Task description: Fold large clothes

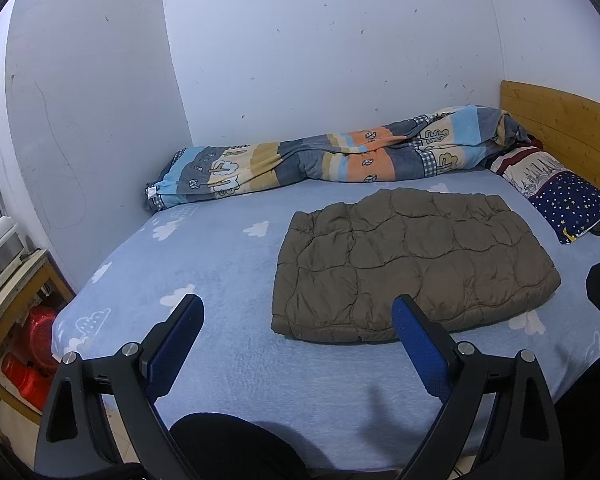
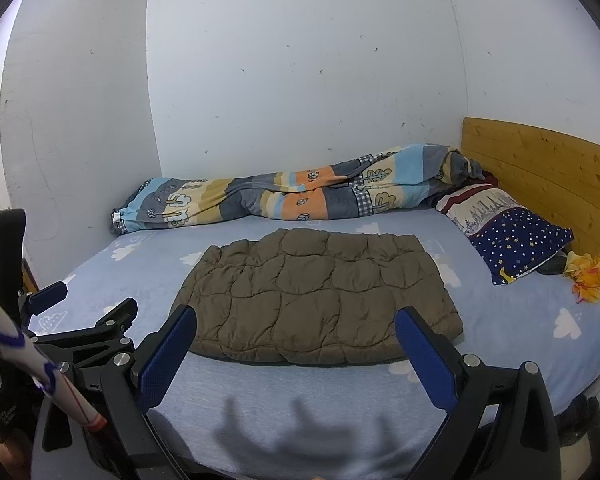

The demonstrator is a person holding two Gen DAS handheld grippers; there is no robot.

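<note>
Folded jacket (image 2: 320,300) lies ahead — grippers (image 2: 296,322) clear (both agape).

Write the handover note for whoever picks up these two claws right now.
Left claw: open, empty, held above the near edge of the bed, clear of the garment.
Right claw: open, empty, pointed at the garment's near edge, not touching it.
Brown quilted jacket: lies flat mid-bed as a compact rectangle, apparently already folded; no sleeves stick out.
Patterned blanket is bunched along the wall, starry pillow by the headboard; both apart from the jacket.
Done: the fold seems finished.
Left: judge whether one more fold in half is wanted; otherwise nothing obvious.
</note>
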